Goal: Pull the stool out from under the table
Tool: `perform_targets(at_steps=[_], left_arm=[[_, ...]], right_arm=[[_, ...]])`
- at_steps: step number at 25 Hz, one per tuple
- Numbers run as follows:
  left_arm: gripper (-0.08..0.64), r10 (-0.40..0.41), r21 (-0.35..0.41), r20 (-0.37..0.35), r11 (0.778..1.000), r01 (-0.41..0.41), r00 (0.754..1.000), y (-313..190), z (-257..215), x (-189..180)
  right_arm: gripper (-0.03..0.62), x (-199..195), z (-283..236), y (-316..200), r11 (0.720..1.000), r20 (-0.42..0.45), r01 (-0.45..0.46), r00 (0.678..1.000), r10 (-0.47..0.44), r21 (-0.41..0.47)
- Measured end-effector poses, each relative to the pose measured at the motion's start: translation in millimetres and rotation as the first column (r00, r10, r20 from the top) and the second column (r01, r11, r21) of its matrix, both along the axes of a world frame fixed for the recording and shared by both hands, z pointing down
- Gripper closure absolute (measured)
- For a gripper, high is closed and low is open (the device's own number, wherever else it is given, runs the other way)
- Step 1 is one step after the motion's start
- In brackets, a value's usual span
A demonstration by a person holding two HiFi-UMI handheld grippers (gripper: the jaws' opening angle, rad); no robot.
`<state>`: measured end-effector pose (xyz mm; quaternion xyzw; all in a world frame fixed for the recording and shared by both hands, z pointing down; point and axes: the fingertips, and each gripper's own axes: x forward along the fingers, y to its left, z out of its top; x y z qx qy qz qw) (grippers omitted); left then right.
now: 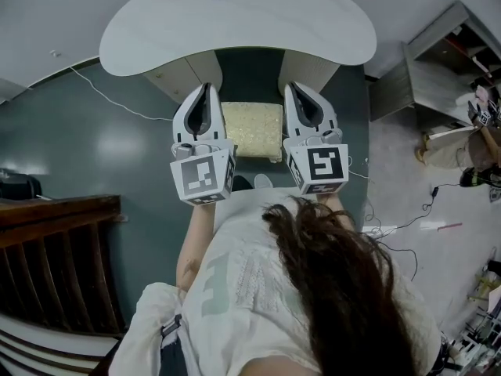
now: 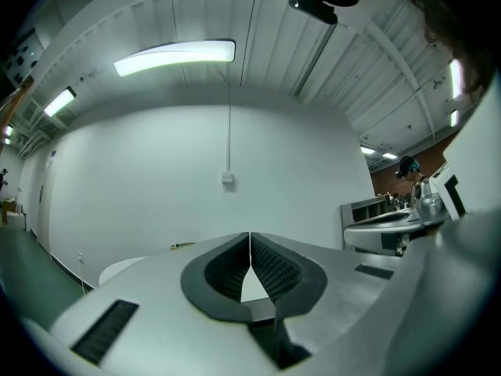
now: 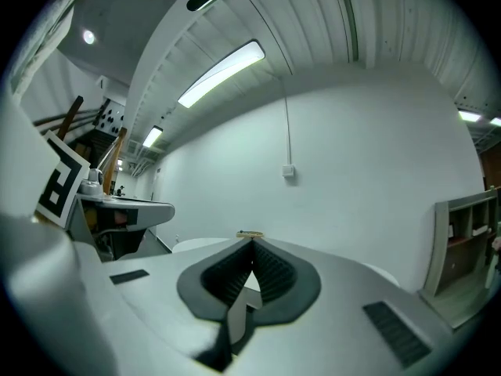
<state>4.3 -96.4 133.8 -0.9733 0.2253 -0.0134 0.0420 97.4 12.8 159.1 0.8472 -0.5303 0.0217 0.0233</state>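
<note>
Ceiling strip lights (image 2: 176, 56) are glowing bright, washing the white wall (image 2: 156, 194) evenly. Fisheye is bending edges, and black corners are vignetting both gripper views. The floor (image 1: 117, 143) is showing a soft sheen. Head view is looking dimmer.

pale-yellow square cushioned stool (image 1: 250, 130) stands upright just in front of the white curved-top table (image 1: 258, 22), lined up with its middle

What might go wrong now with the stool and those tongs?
Both the left tongs and the right tongs are shut and empty, not touching the stool, so a grab could miss or slip. If dragged sideways, the stool might snag the white cable on the floor.
</note>
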Motion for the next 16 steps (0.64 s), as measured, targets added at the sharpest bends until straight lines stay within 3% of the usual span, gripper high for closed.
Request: perform_targets(at_steps=[16], left_arm=[[0.529,0.002,-0.027,0.003,1.000,-0.002,1.000,-3,3,7]], right_arm=[[0.563,8,3,17,1.000,-0.003,-0.025,1.000,0.025,-0.014]])
